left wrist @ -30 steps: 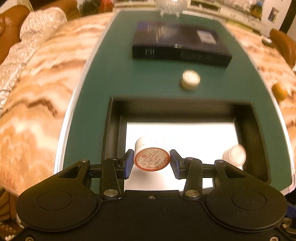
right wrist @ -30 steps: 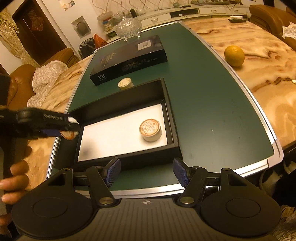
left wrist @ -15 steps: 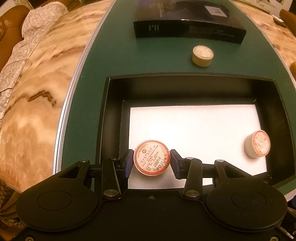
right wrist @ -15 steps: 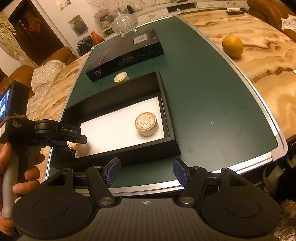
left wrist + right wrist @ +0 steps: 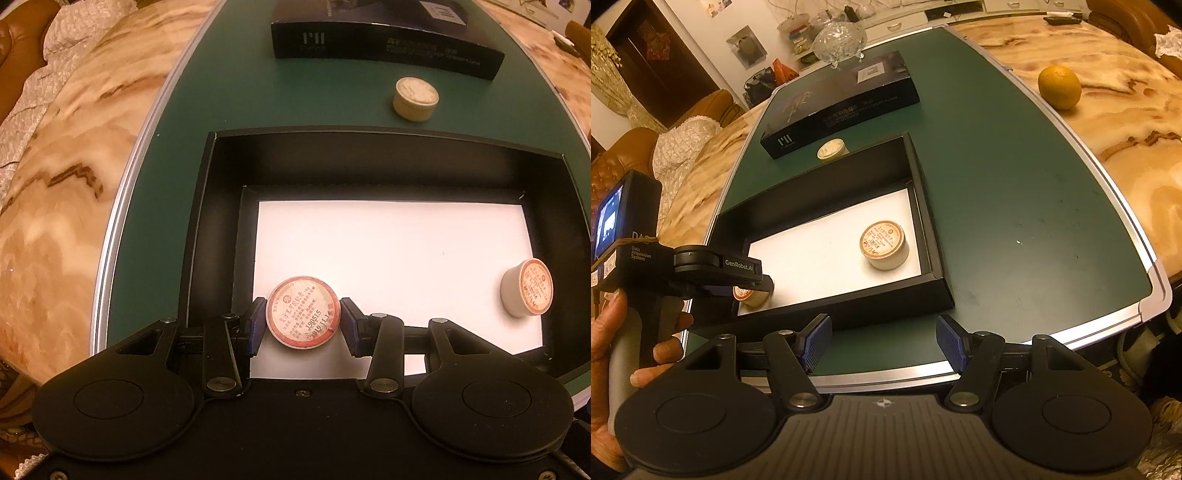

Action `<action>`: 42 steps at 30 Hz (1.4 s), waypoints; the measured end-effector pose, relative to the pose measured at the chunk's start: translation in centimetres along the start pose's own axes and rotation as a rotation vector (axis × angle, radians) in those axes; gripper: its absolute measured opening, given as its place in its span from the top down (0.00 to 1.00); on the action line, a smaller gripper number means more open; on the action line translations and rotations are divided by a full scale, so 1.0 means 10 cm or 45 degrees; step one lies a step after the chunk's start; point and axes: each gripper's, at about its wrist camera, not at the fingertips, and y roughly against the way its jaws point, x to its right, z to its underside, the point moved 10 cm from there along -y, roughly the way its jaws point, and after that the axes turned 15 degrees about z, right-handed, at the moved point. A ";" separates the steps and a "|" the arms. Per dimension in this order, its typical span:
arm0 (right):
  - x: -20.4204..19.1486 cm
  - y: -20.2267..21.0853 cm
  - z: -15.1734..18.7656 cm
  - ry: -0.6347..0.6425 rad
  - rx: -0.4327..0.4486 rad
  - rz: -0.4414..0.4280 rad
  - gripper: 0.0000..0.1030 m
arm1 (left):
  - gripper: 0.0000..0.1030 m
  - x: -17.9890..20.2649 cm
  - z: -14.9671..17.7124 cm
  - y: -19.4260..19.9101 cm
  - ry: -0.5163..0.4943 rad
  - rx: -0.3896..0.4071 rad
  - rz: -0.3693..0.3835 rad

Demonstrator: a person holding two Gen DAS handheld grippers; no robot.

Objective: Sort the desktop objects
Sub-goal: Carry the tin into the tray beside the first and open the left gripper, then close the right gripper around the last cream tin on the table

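White lining of the box now lies directly under the left gripper, which has lowered its round tin into the near-left corner. Its jaws are opening, tin between them (release apparently beginning). Right gripper hangs open, empty. A third tin remains outside the box.

Your left gripper points steeply down, its jaws opening, with a small round tin between the pads. Your left hand, at nine o'clock in the right view, wraps its handle. Your right gripper hangs parted, holding nothing.
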 end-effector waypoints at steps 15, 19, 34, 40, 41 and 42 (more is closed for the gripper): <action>-0.47 0.22 -0.63 0.161 0.168 0.019 0.17 | 0.16 -0.09 0.04 0.68 0.081 0.211 0.175; -0.75 0.07 -1.02 0.219 0.210 -0.006 0.09 | 0.13 -0.19 0.12 0.77 0.079 0.231 0.119; -1.45 -1.26 -1.70 0.318 0.111 0.123 0.23 | 0.13 -0.56 0.21 0.70 0.137 0.209 0.121; -1.50 -1.52 -1.74 0.334 0.068 0.158 0.32 | 0.13 -0.58 0.18 0.66 0.134 0.207 0.137; -1.51 -1.55 -1.75 0.337 0.062 0.161 0.34 | 0.13 -0.58 0.17 0.64 0.135 0.206 0.139; -1.52 -1.58 -1.77 0.339 0.057 0.162 0.36 | 0.13 -0.58 0.17 0.64 0.137 0.206 0.143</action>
